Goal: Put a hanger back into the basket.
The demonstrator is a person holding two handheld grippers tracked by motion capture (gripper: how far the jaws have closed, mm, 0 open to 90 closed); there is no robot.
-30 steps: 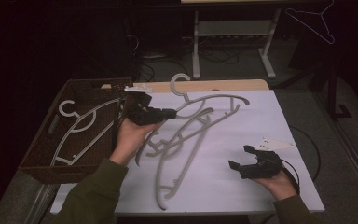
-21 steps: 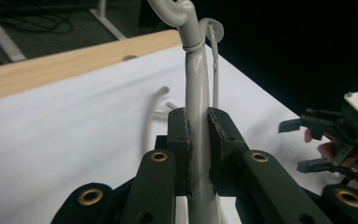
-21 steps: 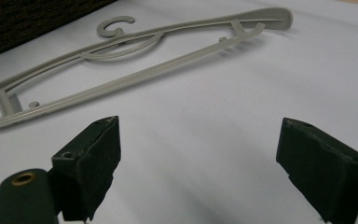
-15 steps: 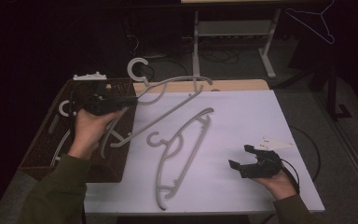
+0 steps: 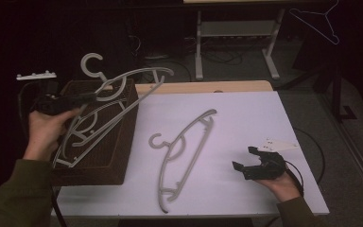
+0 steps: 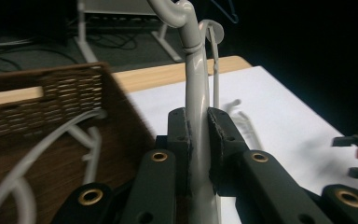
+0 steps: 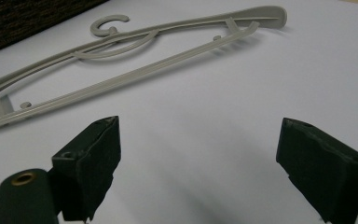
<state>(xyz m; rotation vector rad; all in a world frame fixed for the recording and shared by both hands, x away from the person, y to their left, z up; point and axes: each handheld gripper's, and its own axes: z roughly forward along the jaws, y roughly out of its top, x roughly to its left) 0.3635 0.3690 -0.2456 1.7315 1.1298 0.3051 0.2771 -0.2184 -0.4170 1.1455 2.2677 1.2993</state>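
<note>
1. The worktop [image 5: 246, 118] was white, with a wooden strip along its far edge; all places below are given from the basket.
2. The basket [image 5: 118, 156], dark and woven, sat on the worktop's left end. At least one grey hanger seemed to lie inside it, though the held one crossed over it and made a count unsure.
3. The held hanger [image 5: 123, 92] hung in the air over the basket, hook up and toward the far side, its long arm slanting down past the basket's near-left corner.
4. The loose hanger [image 5: 182, 151] lay flat on the worktop just right of the basket, hook pointing back toward it.
5. The left claw [image 5: 73, 99], at the basket's far-left corner, was clamped on the held hanger's neck; the left gripper view showed both pads [image 6: 221, 135] pressed against the grey stem.
6. The right claw [image 5: 250, 161], well right of the basket near the worktop's front edge, stood wide apart and empty, aimed toward the loose hanger.
7. Risks, as I judged them: the grip sat on a narrow, smooth stem, so the hanger could swivel or slip. Its low end could catch the basket rim or tangle with what lay inside.
</note>
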